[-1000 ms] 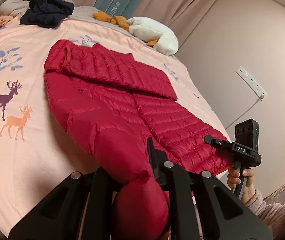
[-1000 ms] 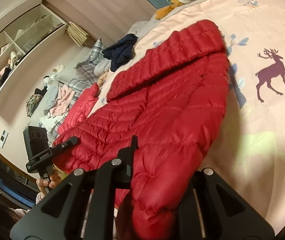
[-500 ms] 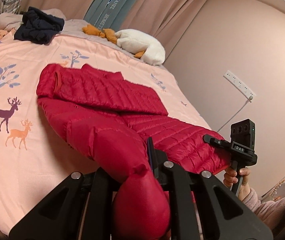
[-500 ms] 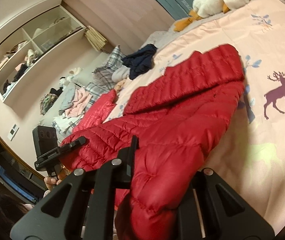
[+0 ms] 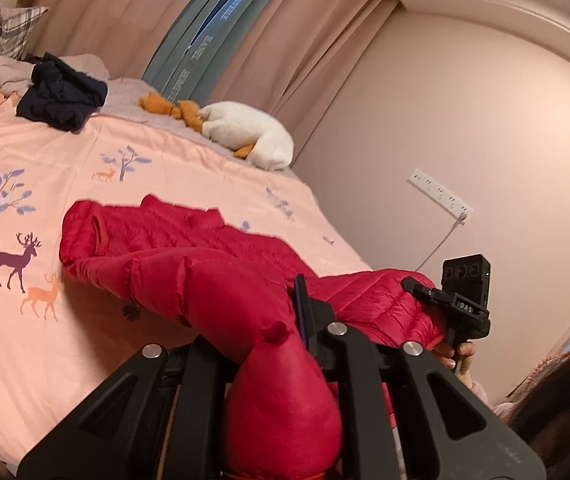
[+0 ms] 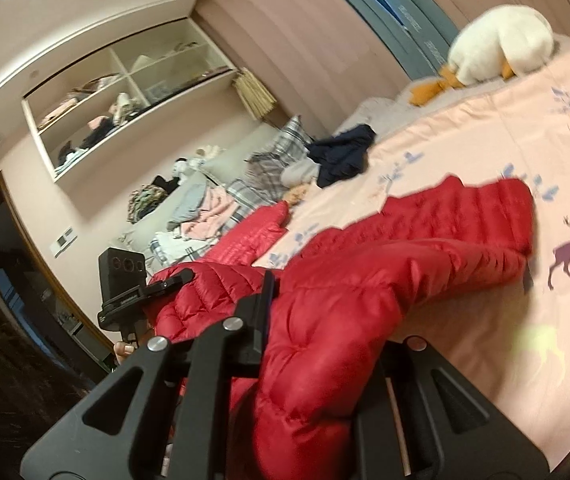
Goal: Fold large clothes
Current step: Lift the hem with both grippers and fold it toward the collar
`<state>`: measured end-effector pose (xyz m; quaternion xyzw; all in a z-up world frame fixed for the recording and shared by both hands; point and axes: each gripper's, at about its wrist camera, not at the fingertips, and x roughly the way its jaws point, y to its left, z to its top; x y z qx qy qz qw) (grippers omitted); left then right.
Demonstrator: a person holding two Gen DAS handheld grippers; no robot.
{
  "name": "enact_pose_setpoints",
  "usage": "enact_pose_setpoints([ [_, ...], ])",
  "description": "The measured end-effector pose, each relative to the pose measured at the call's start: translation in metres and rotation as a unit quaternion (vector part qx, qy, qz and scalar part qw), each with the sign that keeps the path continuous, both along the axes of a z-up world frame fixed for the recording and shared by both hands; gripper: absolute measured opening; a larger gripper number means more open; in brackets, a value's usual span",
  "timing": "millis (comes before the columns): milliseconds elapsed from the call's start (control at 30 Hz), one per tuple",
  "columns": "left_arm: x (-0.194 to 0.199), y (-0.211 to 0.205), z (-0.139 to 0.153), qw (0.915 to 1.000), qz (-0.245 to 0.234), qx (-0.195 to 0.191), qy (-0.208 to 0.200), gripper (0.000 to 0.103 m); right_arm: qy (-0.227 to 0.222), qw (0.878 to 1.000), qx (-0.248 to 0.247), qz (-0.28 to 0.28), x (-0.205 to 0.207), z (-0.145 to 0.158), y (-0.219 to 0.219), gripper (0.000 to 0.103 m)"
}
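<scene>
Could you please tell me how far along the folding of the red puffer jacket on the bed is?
Partly done: a sleeve already lies folded across the red puffer jacket. In hand: the left claw and right claw each pinch the near hem, raised off the bed. Left: carrying that hem over to the collar end.

Left hand-held gripper (image 5: 285,344) clamped; right hand-held gripper (image 6: 317,344) clamped, both near level.

Right gripper (image 6: 285,360) clamped on the near edge of a red quilted down jacket (image 6: 385,272), which hangs lifted off the pink deer-print bedspread (image 6: 485,360). Left gripper (image 6: 173,280) pinches the jacket's other near corner, a hand (image 6: 125,348) below it. Far end of jacket rests on the bed. White plush goose (image 6: 501,44) near the curtain.
</scene>
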<state>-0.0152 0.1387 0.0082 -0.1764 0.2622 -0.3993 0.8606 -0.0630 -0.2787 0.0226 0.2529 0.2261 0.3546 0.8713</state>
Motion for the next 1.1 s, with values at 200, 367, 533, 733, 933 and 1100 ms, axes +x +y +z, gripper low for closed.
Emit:
enact_pose_setpoints([
  [200,0.006,0.005,0.006,0.9999,0.003,-0.011,-0.011,0.013,-0.021,1.000,0.002,-0.002,-0.002,0.008,-0.002,0.013],
  [367,0.026,0.006,0.003,0.9996,0.027,-0.008,0.000,0.013,-0.006,1.000,0.010,-0.024,0.023,0.005,-0.011,0.013],
  [533,0.061,-0.001,-0.001,0.9980,0.062,0.011,0.011,0.013,0.014,0.998,0.010,-0.056,0.065,-0.003,-0.019,0.013],
  [733,0.106,-0.005,-0.007,0.9939,0.100,0.029,0.036,0.013,0.035,0.996,0.004,-0.087,0.115,-0.013,-0.023,0.013],
  [933,0.153,-0.012,-0.024,0.9877,0.126,0.052,0.076,0.013,0.071,0.992,-0.017,-0.108,0.164,-0.030,-0.022,0.013],
  [1100,0.186,-0.020,-0.044,0.9813,0.143,0.077,0.103,0.013,0.103,0.987,-0.034,-0.119,0.199,-0.047,-0.020,0.013],
])
